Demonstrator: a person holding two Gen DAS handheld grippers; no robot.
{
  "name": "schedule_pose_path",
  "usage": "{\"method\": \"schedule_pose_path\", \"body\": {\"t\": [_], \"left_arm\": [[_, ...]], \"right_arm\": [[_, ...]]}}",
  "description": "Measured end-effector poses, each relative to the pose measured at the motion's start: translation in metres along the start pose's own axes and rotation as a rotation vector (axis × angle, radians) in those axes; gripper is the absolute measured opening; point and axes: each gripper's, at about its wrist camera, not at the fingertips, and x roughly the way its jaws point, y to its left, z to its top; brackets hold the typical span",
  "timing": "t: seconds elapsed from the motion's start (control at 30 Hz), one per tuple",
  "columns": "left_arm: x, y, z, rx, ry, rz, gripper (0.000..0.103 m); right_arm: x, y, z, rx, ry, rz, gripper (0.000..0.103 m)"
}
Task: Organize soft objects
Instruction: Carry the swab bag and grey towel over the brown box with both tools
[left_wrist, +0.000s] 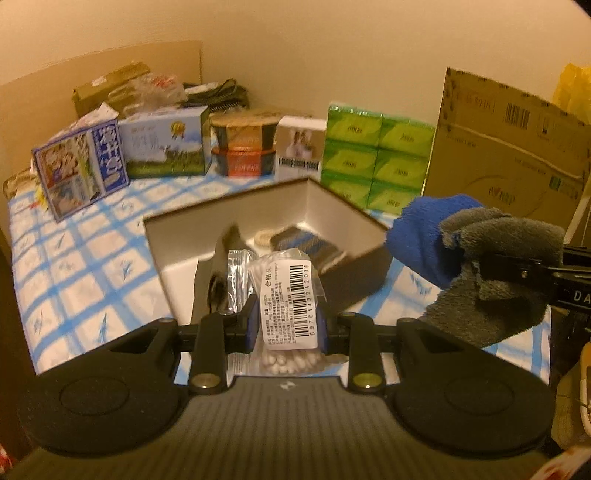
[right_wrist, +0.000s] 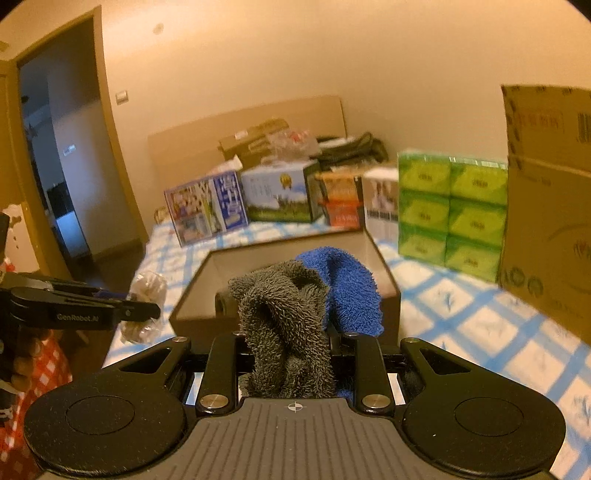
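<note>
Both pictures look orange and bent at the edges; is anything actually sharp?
Left wrist view: warm indoor light, dark fisheye corners, and the barcode label on the cotton swab bag is crisp while the open box smears. Right wrist view: the grey and blue towel is sharp, the green tissue packs are soft.

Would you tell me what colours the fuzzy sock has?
Grey with a blue toe, the fuzzy sock shows best in the right wrist view.

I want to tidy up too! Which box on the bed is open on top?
The low brown box in front of both grippers. It has no lid and things lie inside; the boxes behind it stand closed.
</note>
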Motion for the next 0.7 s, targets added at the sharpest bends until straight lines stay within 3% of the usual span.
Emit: {"method": "schedule_pose_path", "body": {"t": [0.3, 0.7], "left_arm": [[0.031, 0.000, 0.042, 0.045, -0.015, -0.033, 0.028], [0.094, 0.016, 0.086, 0.030, 0.045, -0.067, 0.028]], "right_arm": [[0.032, -0.005, 0.049, -0.046, -0.056, 0.032, 0.026], [0.103, -0.026, 0.096, -0.025, -0.020, 0.029, 0.026]]}}
